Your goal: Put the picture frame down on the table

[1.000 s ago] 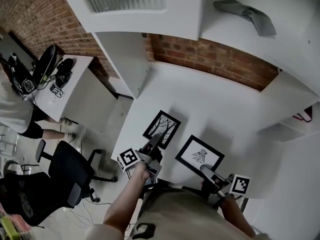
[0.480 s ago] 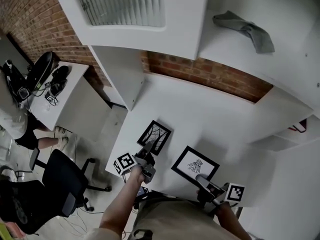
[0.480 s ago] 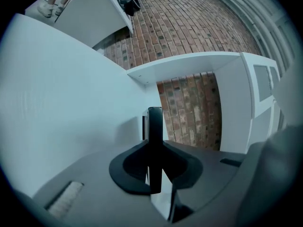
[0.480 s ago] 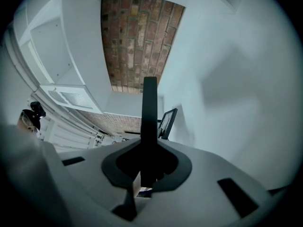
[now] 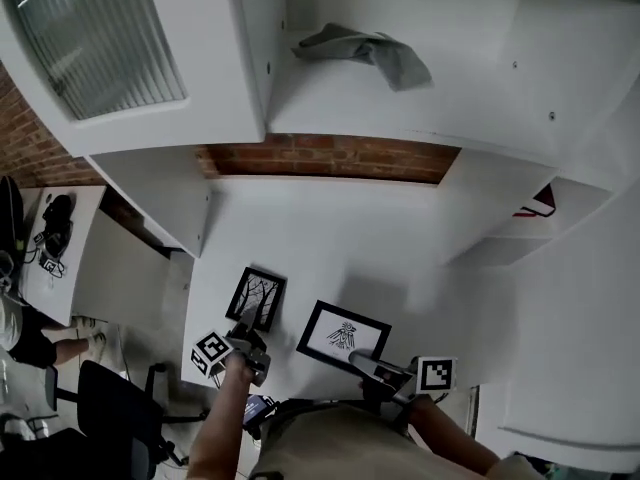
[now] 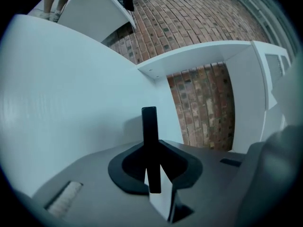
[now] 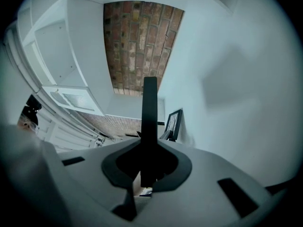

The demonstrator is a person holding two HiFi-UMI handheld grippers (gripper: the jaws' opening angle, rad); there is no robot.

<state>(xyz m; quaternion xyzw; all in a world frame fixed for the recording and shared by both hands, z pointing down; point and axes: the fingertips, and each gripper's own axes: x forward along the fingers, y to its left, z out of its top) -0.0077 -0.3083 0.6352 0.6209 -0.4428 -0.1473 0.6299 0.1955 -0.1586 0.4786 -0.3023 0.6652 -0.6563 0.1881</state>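
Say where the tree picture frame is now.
In the head view, the tree picture frame lies on the white table near its left edge, just beyond the left gripper, left of the other picture frame.

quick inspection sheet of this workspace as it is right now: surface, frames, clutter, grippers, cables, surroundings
surface: white table, mostly bare.
job's things: tree picture frame and second picture frame both lie flat on the table, apart, near its front edge.
clutter: nothing seen on the table; grey cloth lies on the shelving above.
grippers: left hand-held gripper jaws together, nothing between; right hand-held gripper the same; neither holds a frame.
cables: nothing seen on the table.
surroundings: brick wall behind the table, white shelving above and to the right, black office chair on the floor to the left.
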